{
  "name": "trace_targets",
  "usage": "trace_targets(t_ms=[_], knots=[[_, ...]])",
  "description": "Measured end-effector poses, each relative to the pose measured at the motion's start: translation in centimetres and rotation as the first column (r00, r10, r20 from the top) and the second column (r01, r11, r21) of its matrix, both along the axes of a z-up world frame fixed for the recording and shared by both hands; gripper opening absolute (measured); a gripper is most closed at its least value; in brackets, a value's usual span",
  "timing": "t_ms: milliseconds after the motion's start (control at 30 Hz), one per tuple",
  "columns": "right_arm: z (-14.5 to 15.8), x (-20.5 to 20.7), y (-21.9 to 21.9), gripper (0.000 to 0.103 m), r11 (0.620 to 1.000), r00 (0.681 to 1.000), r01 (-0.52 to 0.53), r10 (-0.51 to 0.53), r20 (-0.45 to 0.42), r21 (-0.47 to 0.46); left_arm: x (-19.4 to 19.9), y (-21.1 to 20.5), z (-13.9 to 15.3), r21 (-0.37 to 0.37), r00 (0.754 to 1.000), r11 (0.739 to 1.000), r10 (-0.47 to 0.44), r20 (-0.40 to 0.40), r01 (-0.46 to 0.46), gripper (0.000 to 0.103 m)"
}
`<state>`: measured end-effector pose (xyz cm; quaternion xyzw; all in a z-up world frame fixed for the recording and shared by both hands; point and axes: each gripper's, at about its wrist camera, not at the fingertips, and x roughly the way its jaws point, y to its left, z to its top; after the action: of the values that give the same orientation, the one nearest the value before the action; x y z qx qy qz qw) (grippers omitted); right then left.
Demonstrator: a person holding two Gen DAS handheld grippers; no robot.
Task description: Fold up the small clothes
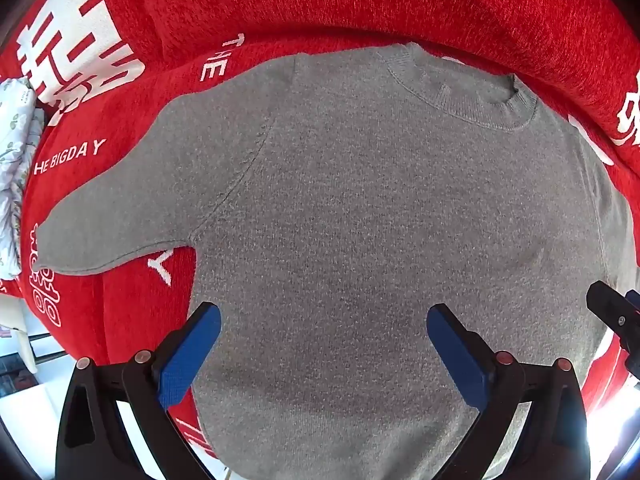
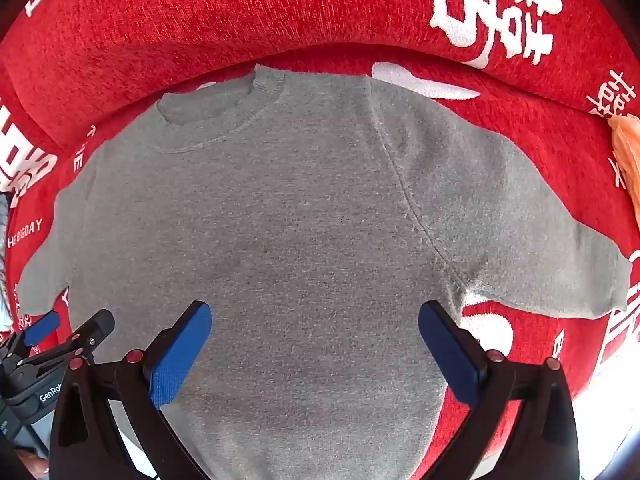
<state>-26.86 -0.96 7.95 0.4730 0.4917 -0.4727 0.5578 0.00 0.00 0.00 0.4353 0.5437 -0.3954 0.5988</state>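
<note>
A small grey knit short-sleeved top (image 1: 352, 208) (image 2: 288, 220) lies flat and spread out on a red cover, collar at the far side, both sleeves out to the sides. My left gripper (image 1: 324, 316) hovers above its lower left part, jaws wide open, nothing between the blue pads. My right gripper (image 2: 314, 314) hovers above the lower right part, also wide open and empty. Each gripper shows at the edge of the other's view: the right one (image 1: 616, 320) and the left one (image 2: 68, 340).
The red cover (image 1: 360, 4) (image 2: 200, 20) with white lettering rises into a padded ridge behind the collar. A floral cloth (image 1: 16, 152) lies at the far left, an orange fabric piece (image 2: 628, 152) at the far right. Bright floor shows below the cover's near edge.
</note>
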Motion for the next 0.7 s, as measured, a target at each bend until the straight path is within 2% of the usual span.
trace_targets(t_ms=[700], knots=[[0.39,0.25,0.06,0.103,1.000,1.000,0.008,-0.008,-0.001,-0.011,0.02,-0.14,0.06,-0.007,1.000,1.000,0.001,0.002,-0.001,0.103]])
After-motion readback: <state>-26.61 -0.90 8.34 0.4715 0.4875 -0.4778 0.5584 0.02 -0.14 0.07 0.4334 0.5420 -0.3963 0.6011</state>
